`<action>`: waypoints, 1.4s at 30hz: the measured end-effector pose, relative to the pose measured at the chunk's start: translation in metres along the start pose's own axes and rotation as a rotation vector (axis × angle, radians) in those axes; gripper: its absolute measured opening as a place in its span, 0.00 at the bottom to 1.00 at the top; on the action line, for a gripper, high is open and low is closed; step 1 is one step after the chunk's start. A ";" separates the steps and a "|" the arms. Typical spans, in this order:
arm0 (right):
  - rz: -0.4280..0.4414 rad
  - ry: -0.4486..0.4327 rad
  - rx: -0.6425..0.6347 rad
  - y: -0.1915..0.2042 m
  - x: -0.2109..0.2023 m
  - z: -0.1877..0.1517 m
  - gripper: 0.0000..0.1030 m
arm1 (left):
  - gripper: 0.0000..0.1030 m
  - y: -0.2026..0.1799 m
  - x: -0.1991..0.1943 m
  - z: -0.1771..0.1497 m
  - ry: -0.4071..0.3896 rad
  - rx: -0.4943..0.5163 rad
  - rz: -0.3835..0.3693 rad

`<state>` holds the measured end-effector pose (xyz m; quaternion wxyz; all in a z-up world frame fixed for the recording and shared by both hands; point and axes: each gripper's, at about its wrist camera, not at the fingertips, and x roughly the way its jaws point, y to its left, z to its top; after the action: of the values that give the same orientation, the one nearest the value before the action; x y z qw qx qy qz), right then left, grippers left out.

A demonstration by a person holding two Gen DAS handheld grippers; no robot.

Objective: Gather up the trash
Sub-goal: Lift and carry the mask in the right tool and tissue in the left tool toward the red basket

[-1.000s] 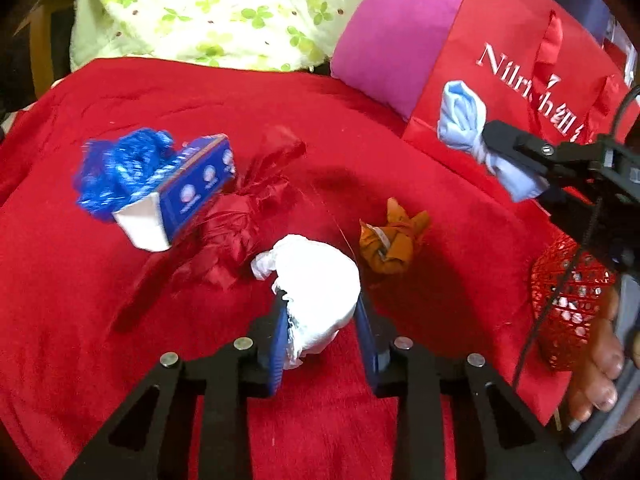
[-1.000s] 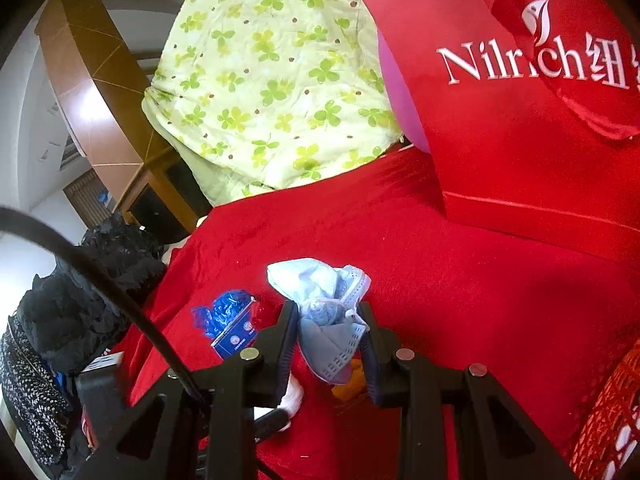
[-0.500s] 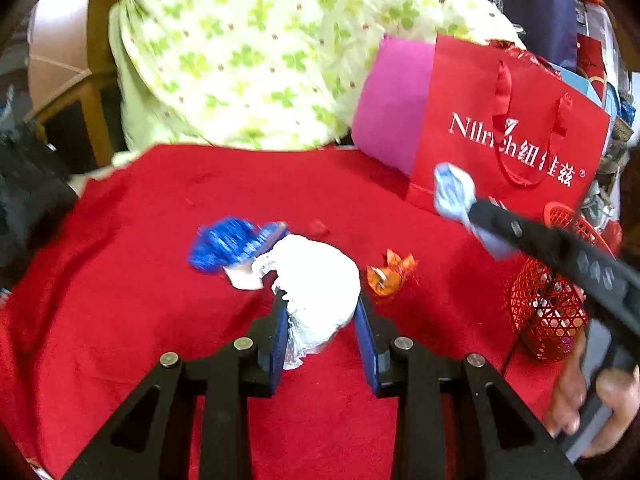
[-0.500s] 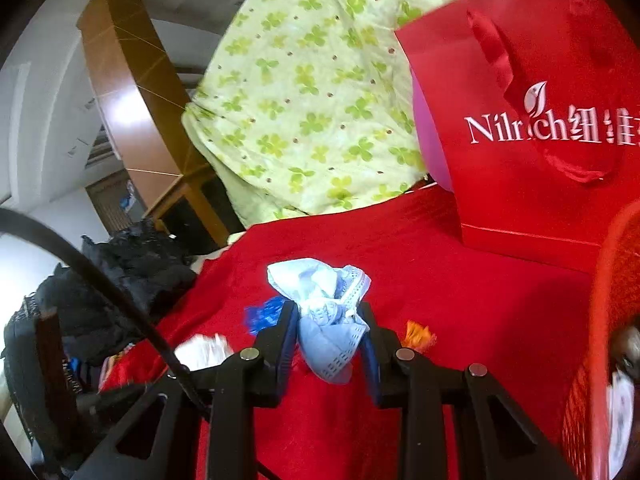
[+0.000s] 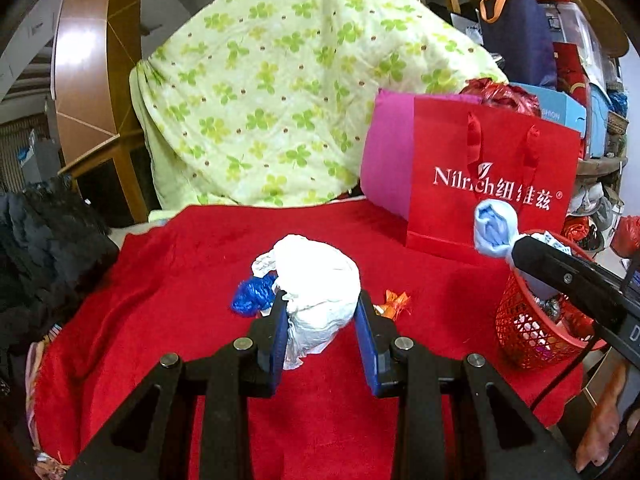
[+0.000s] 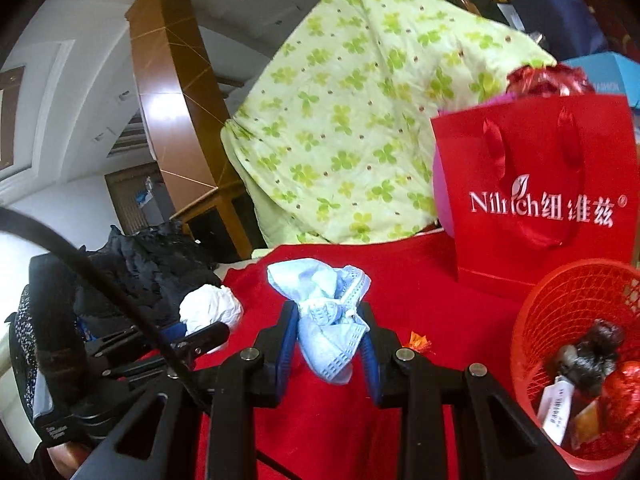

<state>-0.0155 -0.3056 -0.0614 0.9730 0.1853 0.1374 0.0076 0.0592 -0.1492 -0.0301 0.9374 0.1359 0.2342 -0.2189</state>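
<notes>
My left gripper (image 5: 322,318) is shut on a crumpled white tissue wad (image 5: 316,280) and holds it above the red cloth (image 5: 192,280). The wad also shows in the right wrist view (image 6: 210,310). My right gripper (image 6: 328,330) is shut on a crumpled light blue face mask (image 6: 326,320), which also shows in the left wrist view (image 5: 494,228) just above the red mesh basket (image 5: 516,312). In the right wrist view the basket (image 6: 560,300) sits at the lower right and holds several scraps. A blue wrapper (image 5: 252,294) and an orange wrapper (image 5: 394,304) lie on the cloth.
A red paper gift bag (image 5: 488,184) stands behind the basket, with a pink cushion (image 5: 384,160) and a green clover quilt (image 5: 280,92) behind it. Dark clothes (image 5: 44,248) are piled at the left edge of the cloth.
Both grippers have risen and pulled back from the cloth with their loads. The right gripper has swung toward the red basket, which now shows fully in its view.
</notes>
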 end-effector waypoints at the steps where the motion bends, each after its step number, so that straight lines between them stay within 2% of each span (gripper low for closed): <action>1: -0.002 -0.004 -0.004 0.001 -0.004 0.001 0.31 | 0.33 -0.001 -0.003 0.001 -0.006 0.003 0.004; 14: -0.035 -0.061 -0.050 0.008 -0.048 0.008 0.31 | 0.33 -0.016 -0.036 0.012 -0.054 0.035 0.015; 42: -0.124 -0.121 -0.006 -0.039 -0.101 0.011 0.31 | 0.33 -0.076 -0.041 0.025 -0.063 0.122 -0.032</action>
<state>-0.1115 -0.3526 -0.0387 0.9787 0.1735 0.0895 -0.0636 0.0001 -0.2095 0.0006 0.9307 0.1821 0.1928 -0.2517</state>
